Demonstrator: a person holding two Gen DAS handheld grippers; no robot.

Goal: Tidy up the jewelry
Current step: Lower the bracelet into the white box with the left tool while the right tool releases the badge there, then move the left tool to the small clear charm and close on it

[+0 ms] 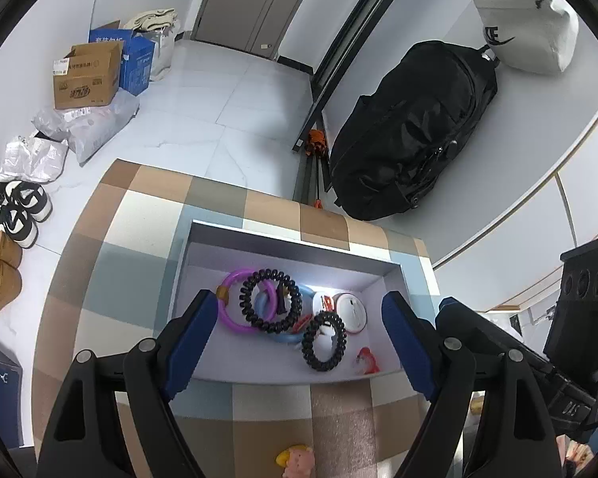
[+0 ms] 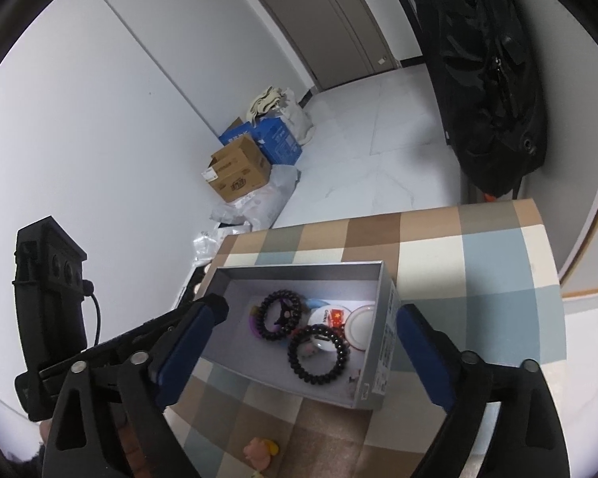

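Left hand-held gripper [image 1: 299, 330] jaws wide, empty, over shallow grey cardboard box [image 1: 295, 245] on checked worktop [image 1: 139, 239]. Right hand-held gripper [image 2: 311, 338] wide, empty. Two black spiral hair ties [image 1: 270, 300], purple ring [image 1: 229, 310], round badges [image 1: 351, 310] inside box.

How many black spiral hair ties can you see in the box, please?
2, both in the box: one lies over the purple and blue rings, the other nearer the front beside the white discs. More could be hidden underneath.
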